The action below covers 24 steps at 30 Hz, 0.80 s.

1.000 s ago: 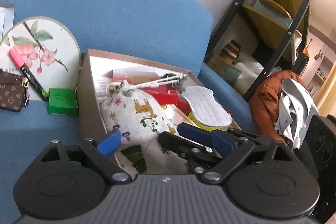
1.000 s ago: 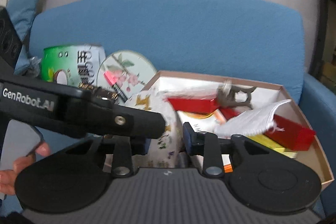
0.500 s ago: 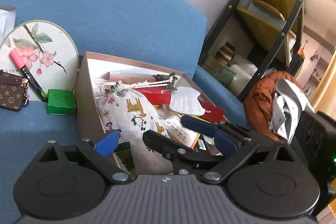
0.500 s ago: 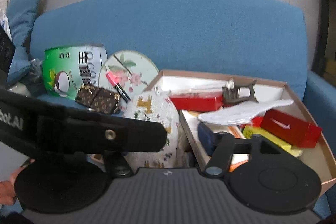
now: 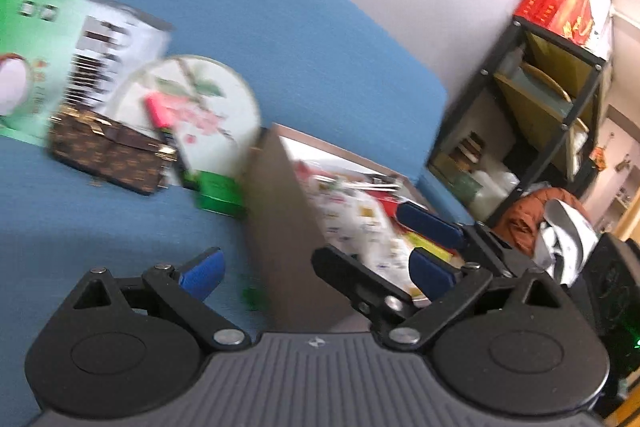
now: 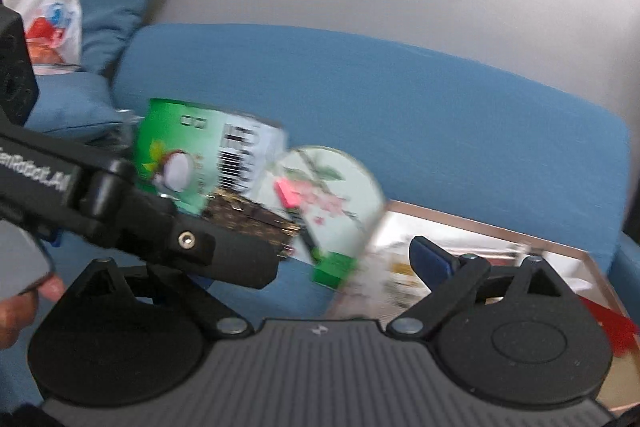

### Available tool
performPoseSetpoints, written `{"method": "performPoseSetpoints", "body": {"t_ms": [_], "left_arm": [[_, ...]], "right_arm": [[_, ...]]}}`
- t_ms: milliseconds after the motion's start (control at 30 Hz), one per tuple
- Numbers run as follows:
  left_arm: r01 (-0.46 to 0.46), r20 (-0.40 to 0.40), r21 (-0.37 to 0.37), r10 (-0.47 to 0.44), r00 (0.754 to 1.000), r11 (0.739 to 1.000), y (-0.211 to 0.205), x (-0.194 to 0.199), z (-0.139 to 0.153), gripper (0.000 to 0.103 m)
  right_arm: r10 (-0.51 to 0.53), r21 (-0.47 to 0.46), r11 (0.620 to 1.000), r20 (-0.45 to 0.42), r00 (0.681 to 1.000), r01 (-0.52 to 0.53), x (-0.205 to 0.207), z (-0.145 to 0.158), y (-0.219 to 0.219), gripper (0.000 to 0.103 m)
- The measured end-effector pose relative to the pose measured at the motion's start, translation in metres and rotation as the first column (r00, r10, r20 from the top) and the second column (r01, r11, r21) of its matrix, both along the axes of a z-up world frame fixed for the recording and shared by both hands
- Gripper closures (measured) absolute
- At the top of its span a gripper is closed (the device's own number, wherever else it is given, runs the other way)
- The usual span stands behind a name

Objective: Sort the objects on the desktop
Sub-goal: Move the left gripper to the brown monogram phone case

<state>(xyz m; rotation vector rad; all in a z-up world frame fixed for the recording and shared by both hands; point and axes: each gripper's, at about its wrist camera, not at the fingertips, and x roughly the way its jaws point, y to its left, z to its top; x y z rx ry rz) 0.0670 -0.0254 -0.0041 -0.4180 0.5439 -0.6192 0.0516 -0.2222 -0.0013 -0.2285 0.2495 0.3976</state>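
Note:
My left gripper (image 5: 316,273) is open and empty, low over the blue sofa seat by the near left wall of the cardboard box (image 5: 276,211). My right gripper (image 6: 316,267) has its jaws opening wide with nothing gripped; its left finger is hidden behind the left gripper's black body. The printed cloth pouch (image 5: 360,223) lies blurred inside the box (image 6: 500,227). Left of the box lie a small green box (image 5: 220,197), a brown monogram wallet (image 5: 108,151), a pink highlighter (image 5: 158,111) and a round flowered fan (image 5: 208,107).
A green and white coconut pack (image 6: 200,151) leans on the sofa back. A black shelf (image 5: 540,115) with red boxes (image 5: 560,3) and a heap of clothes (image 5: 536,215) stand right of the sofa. A plastic bag (image 6: 48,19) and a cushion (image 6: 116,11) sit at far left.
The right gripper opened and let go of the cloth pouch, which stays in the box. Both grippers swung left, from over the box toward the wallet and fan.

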Motion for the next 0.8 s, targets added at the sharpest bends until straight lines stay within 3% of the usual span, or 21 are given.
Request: {"method": "performPoseSetpoints", "body": {"t_ms": [200,467,633,800], "left_arm": [[-0.135,0.035,0.034,0.134,0.990,0.990,0.053,0.021,-0.012,0.002],[-0.261,-0.009,0.116,0.264,0.965,0.958,0.095,0.095,-0.050,0.003],[-0.255,-0.004,0.127,0.258,0.966,0.959,0.107,0.131,-0.061,0.003],[-0.234,0.009,0.144,0.235,0.972,0.962,0.105,0.165,-0.070,0.003]], "right_arm": [[0.050,-0.023,0.998,-0.083,0.995,-0.052,0.007,-0.013,0.061,0.008],[-0.038,-0.061,0.998,-0.176,0.984,0.028,0.068,-0.058,0.118,0.008],[-0.079,0.013,0.996,-0.267,0.960,0.086,0.114,-0.081,0.128,0.008],[-0.084,0.007,0.996,-0.285,0.955,0.089,0.151,-0.095,0.136,0.008]]}}
